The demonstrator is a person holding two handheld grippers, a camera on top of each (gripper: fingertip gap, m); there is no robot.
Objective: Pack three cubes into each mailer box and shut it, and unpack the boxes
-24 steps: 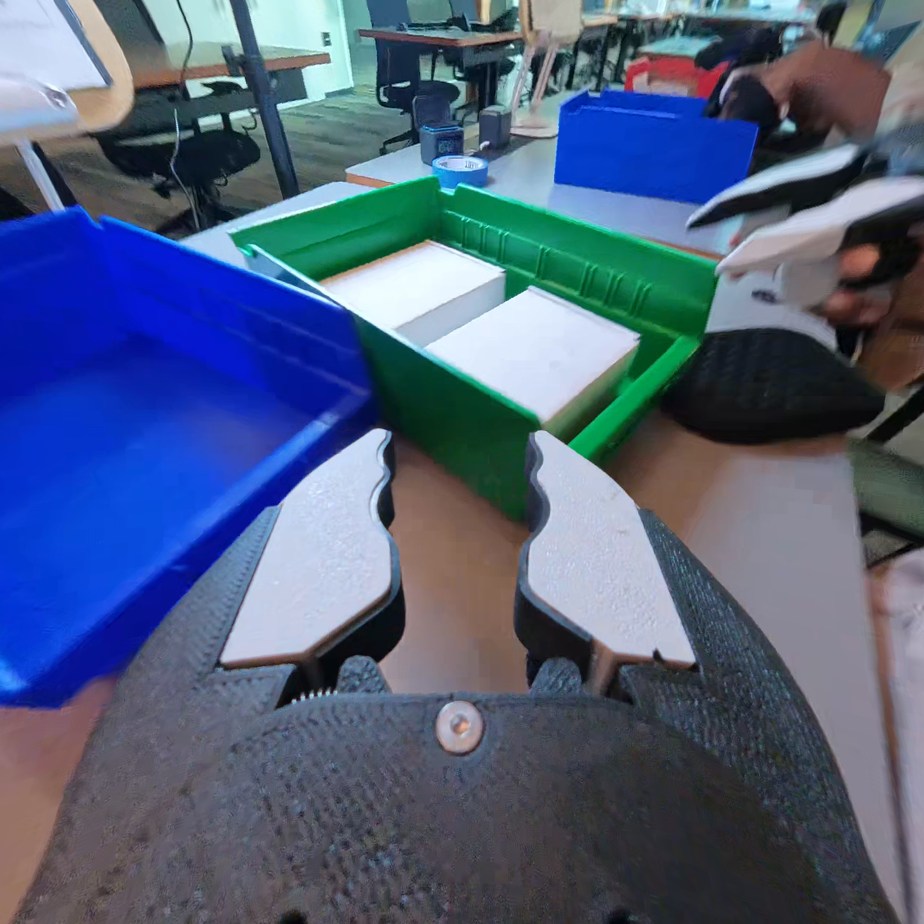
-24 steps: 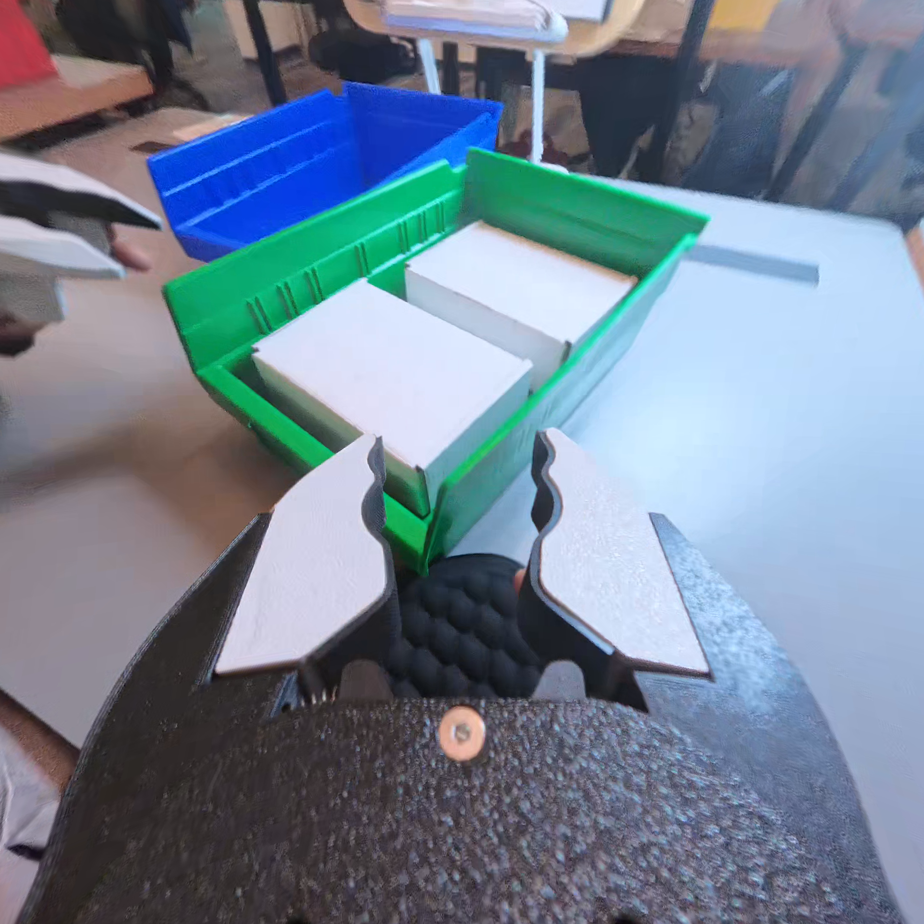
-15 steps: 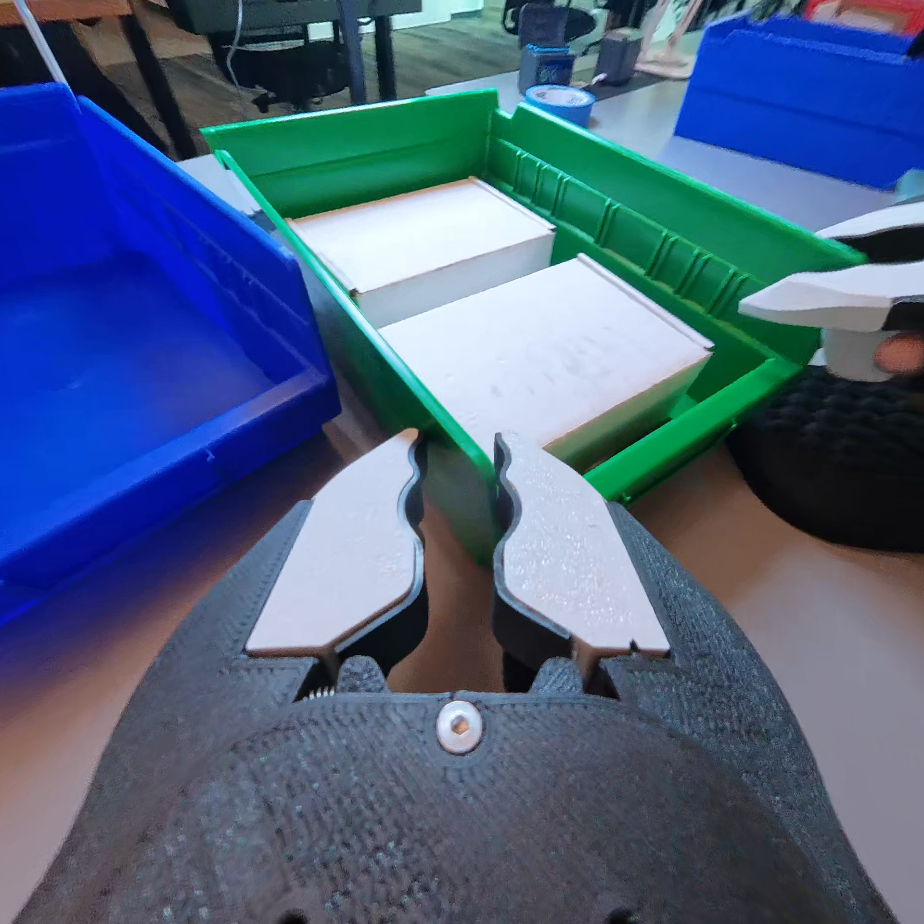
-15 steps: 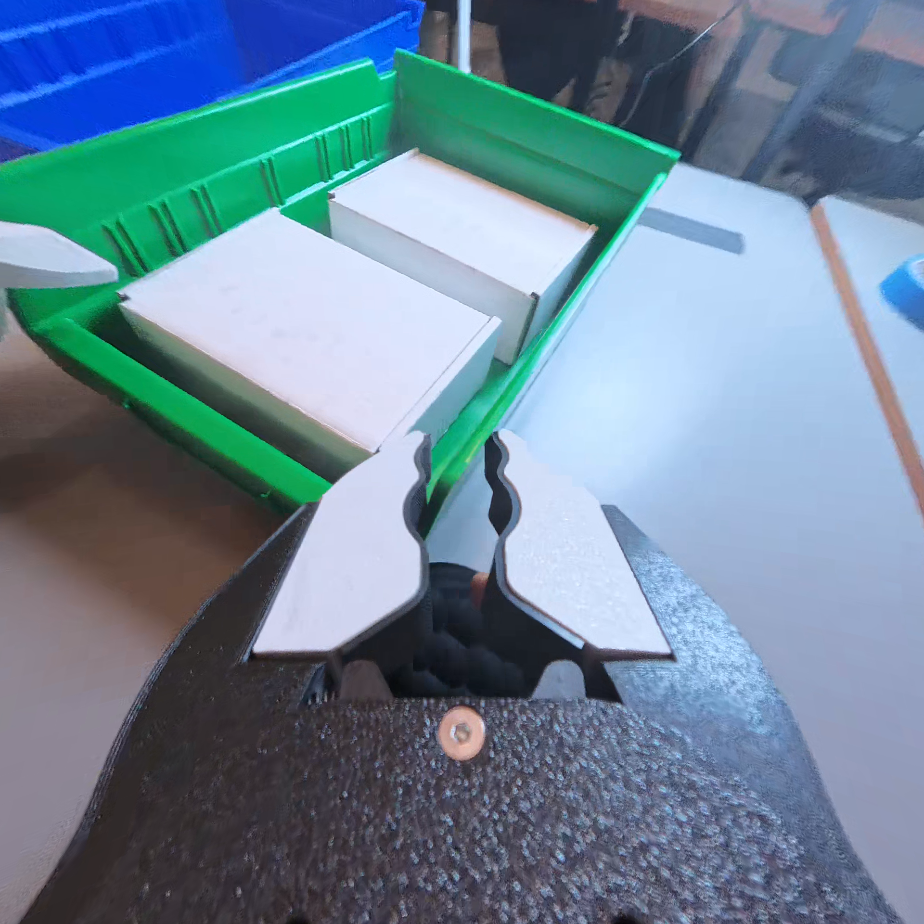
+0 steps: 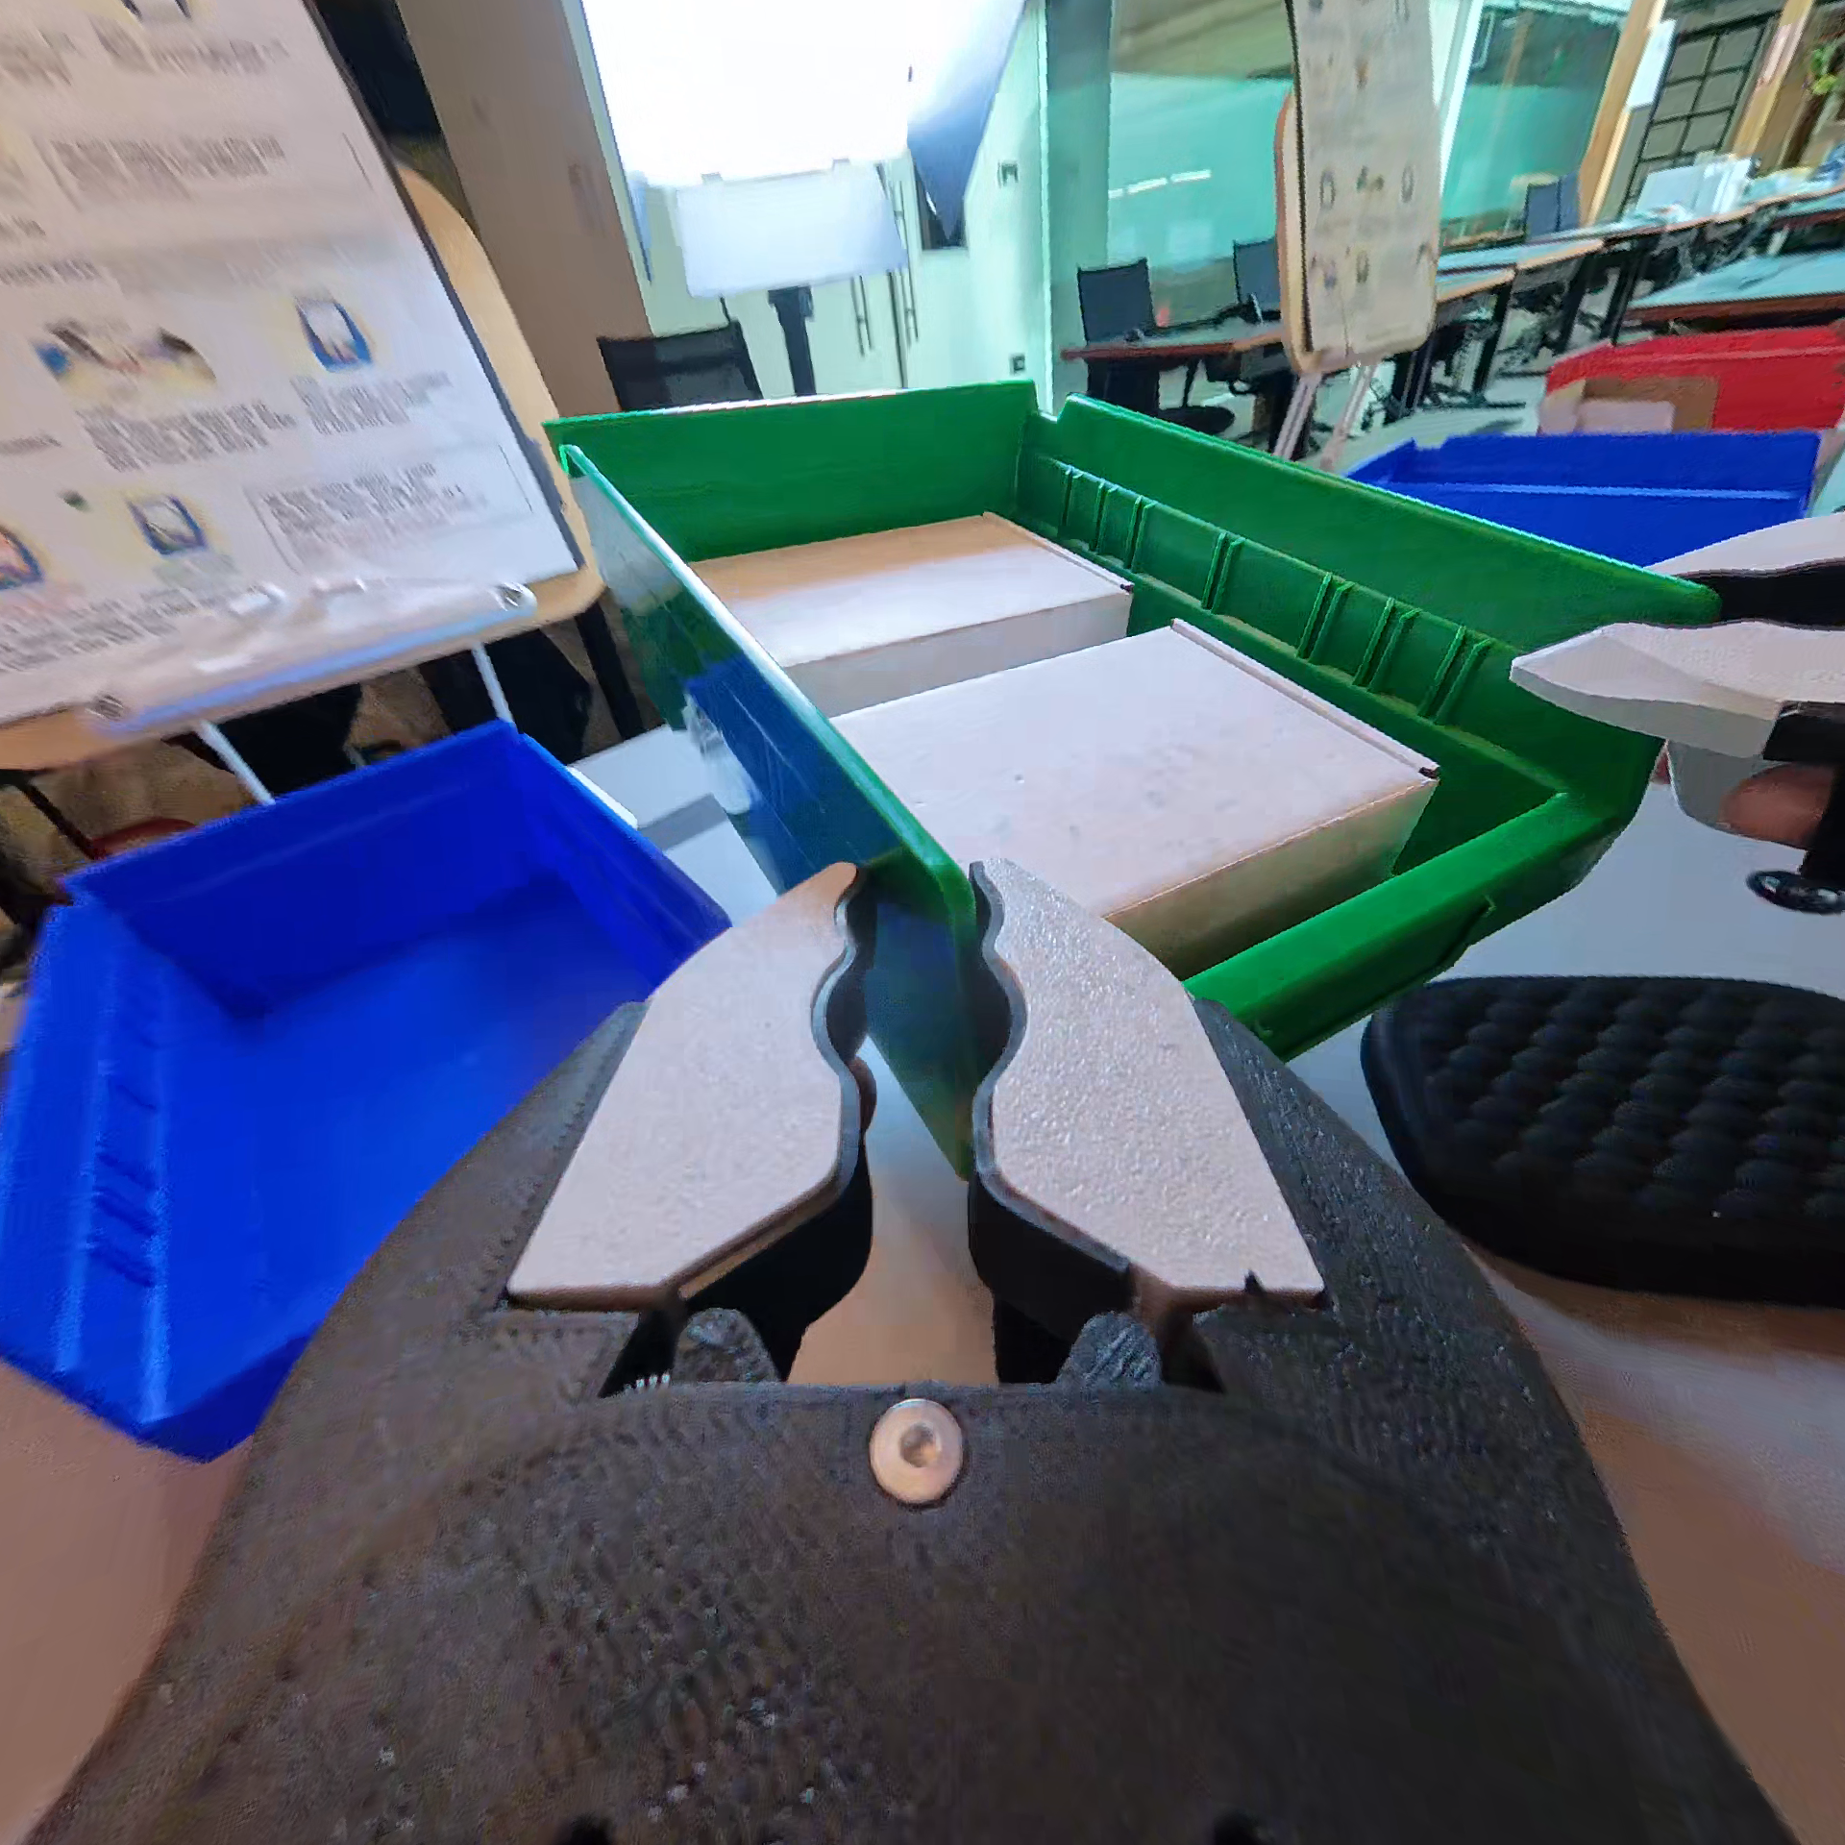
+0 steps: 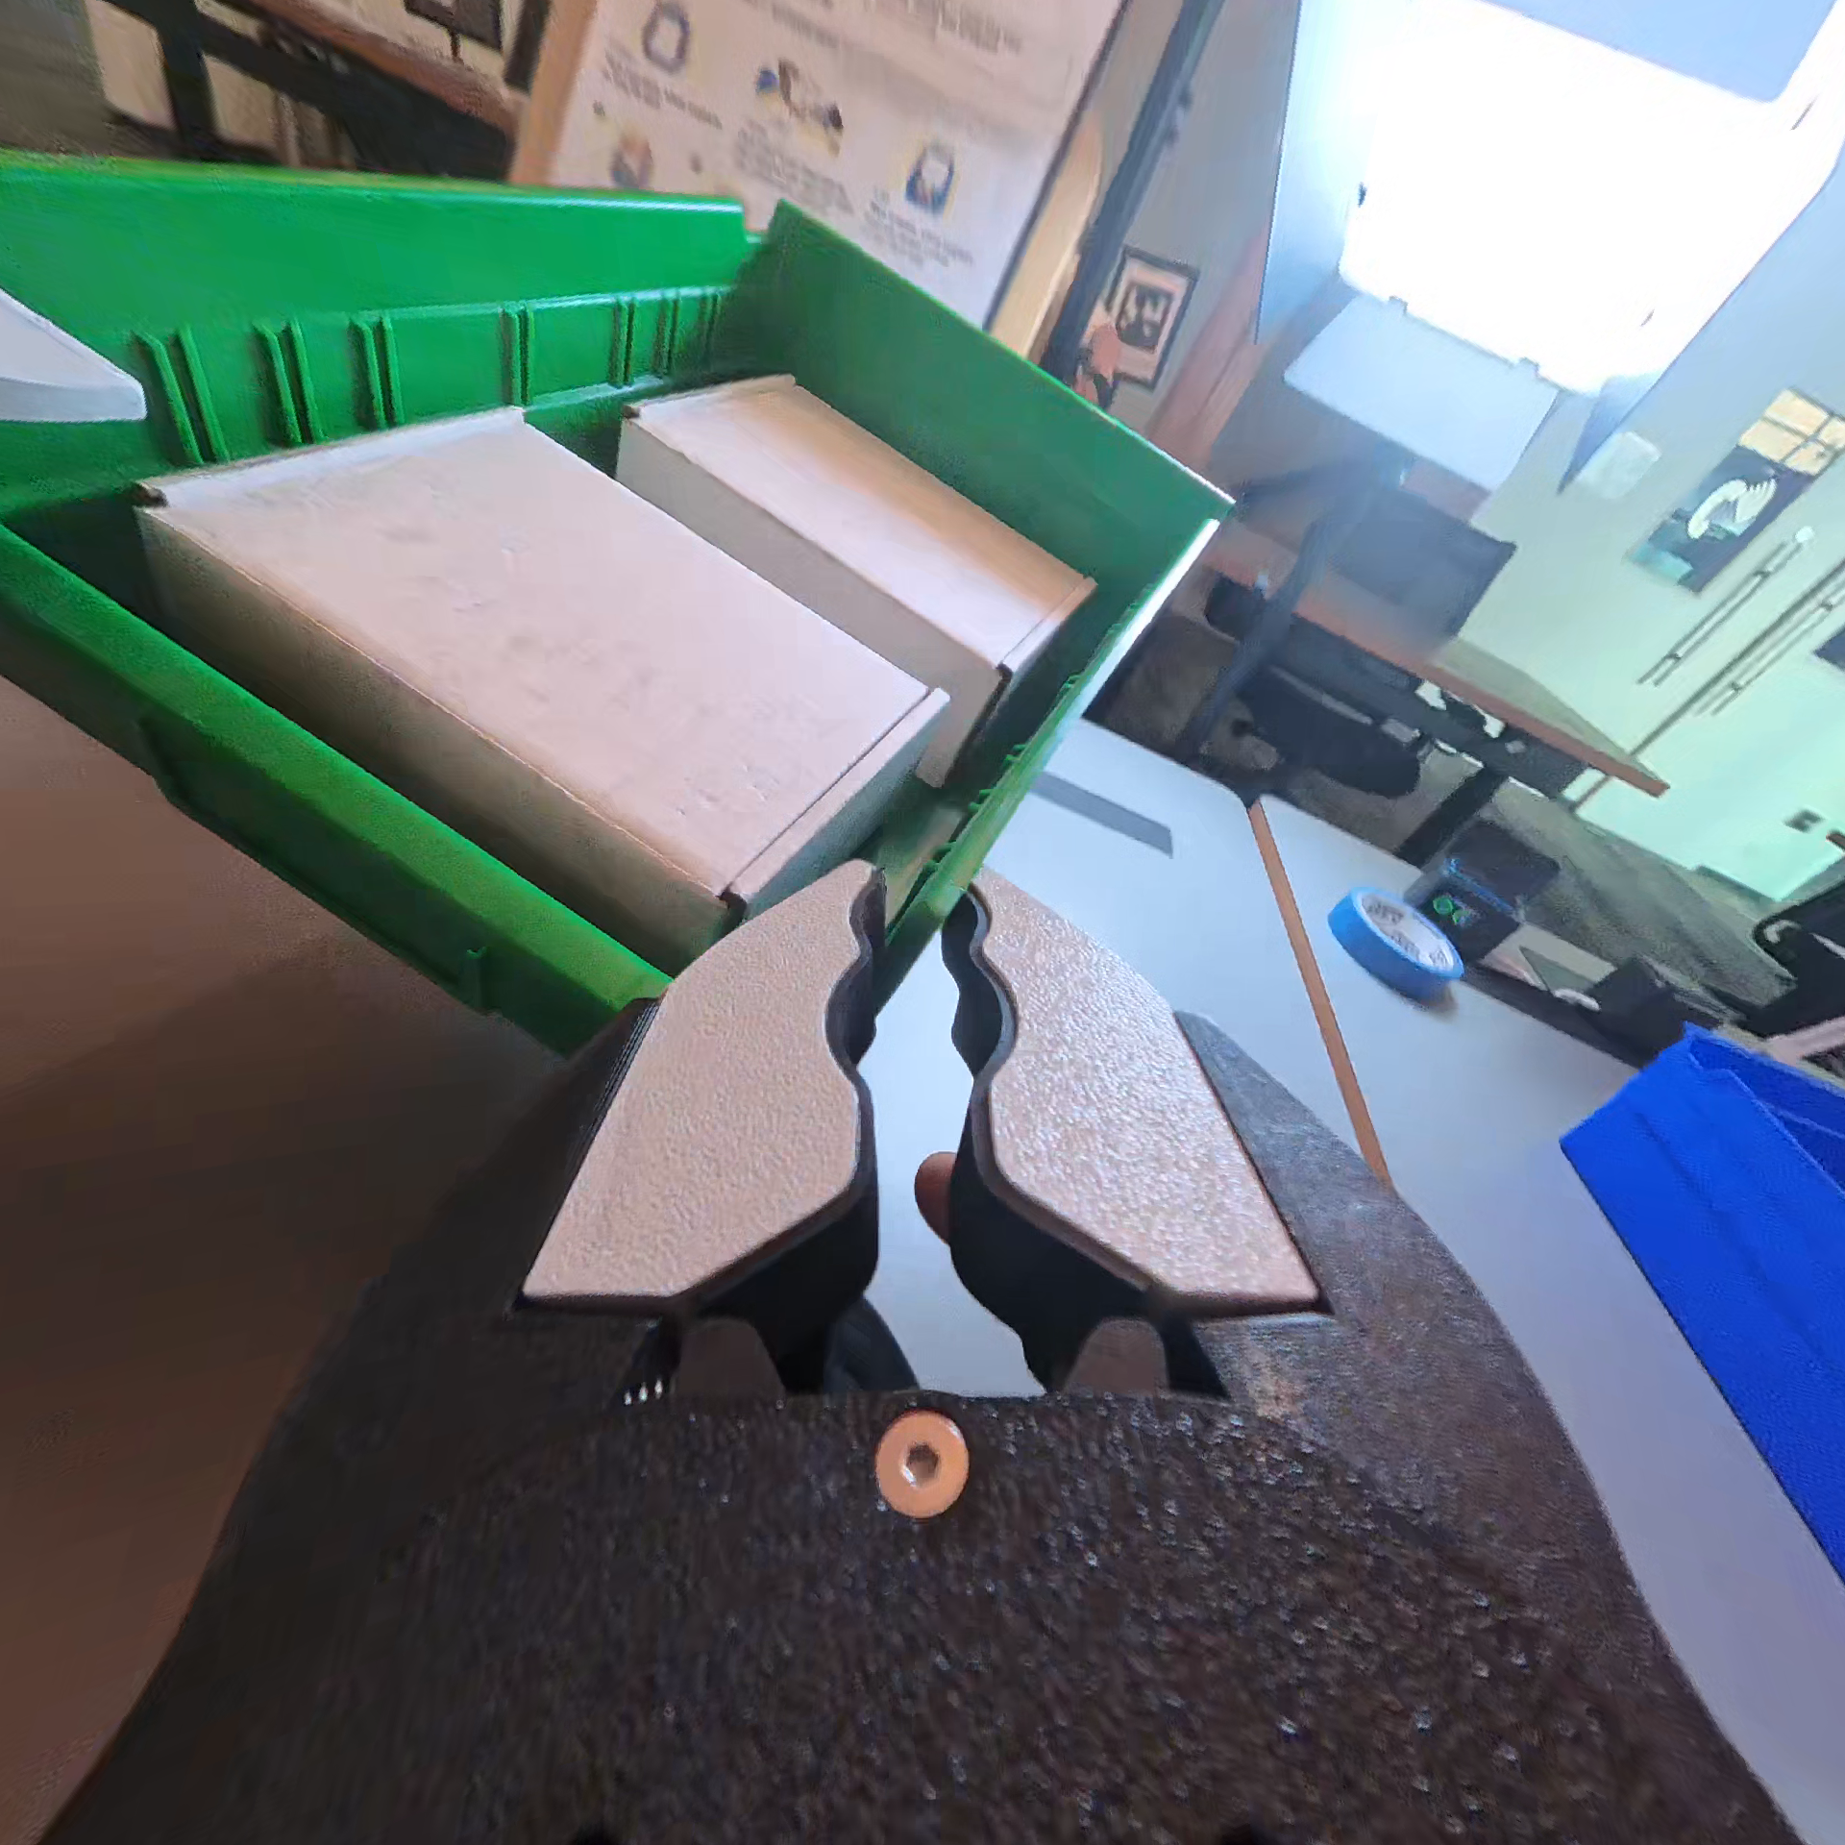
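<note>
A green bin (image 5: 1298, 559) holds two closed white mailer boxes, one near (image 5: 1128, 759) and one far (image 5: 899, 589). My left gripper (image 5: 914, 889) is shut on the bin's left side wall at its near corner. My right gripper (image 6: 914, 899) is shut on the bin's (image 6: 399, 250) right side wall at the near corner, next to the near box (image 6: 499, 639); the far box (image 6: 849, 529) lies behind it. The right gripper also shows at the right edge of the left wrist view (image 5: 1697, 679). No cubes are visible.
An empty blue bin (image 5: 300, 998) sits close to the left of the green bin. A black textured pad (image 5: 1617, 1128) lies at the right. Another blue bin (image 6: 1747, 1198) and a blue tape roll (image 6: 1393, 943) are on the grey table. A printed sign board (image 5: 200, 349) stands behind. My right fingertips sit around 20 centimetres from my left ones.
Both grippers moved in from open and closed on the green bin's side walls. Both views have since tipped upward, and the bin fills more of each frame.
</note>
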